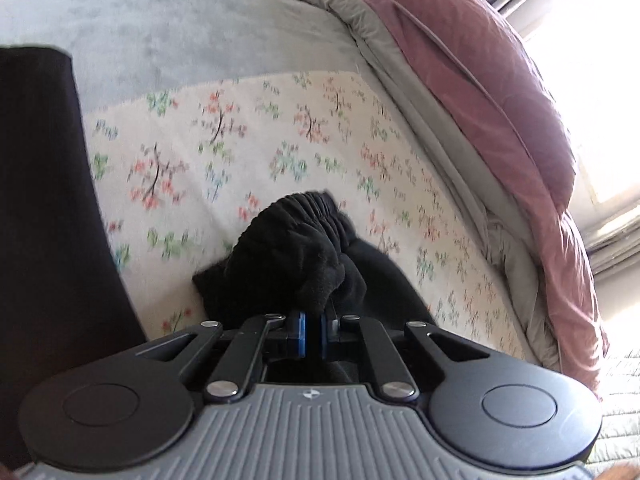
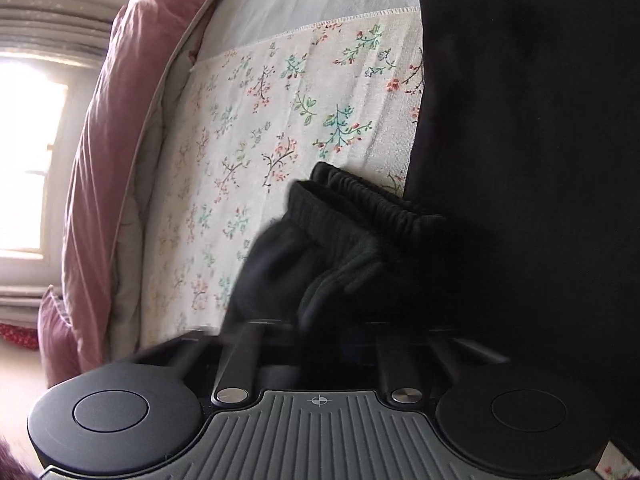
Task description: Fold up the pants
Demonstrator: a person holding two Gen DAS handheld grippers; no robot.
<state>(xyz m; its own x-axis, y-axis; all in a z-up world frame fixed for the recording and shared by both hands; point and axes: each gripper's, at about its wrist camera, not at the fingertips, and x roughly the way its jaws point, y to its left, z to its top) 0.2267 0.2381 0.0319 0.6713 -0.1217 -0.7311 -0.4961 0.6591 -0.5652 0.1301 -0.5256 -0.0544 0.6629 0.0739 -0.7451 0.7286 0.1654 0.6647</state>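
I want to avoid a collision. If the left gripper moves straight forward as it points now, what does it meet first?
The left gripper already pinches the black pants; beyond them it would likely meet the floral sheet, though depth is unclear.

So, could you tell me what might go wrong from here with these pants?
1. The left gripper pinches only a small bunch of the black pants, so the fabric could slip out.
2. The right gripper's fingers are hidden under cloth, so its hold is unclear.
3. The pants hang crumpled over the floral sheet, so creases may get folded in.

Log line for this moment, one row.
step: fold pants | left gripper: shut on pants | right gripper: fingertips hidden by pants | surface: floral sheet
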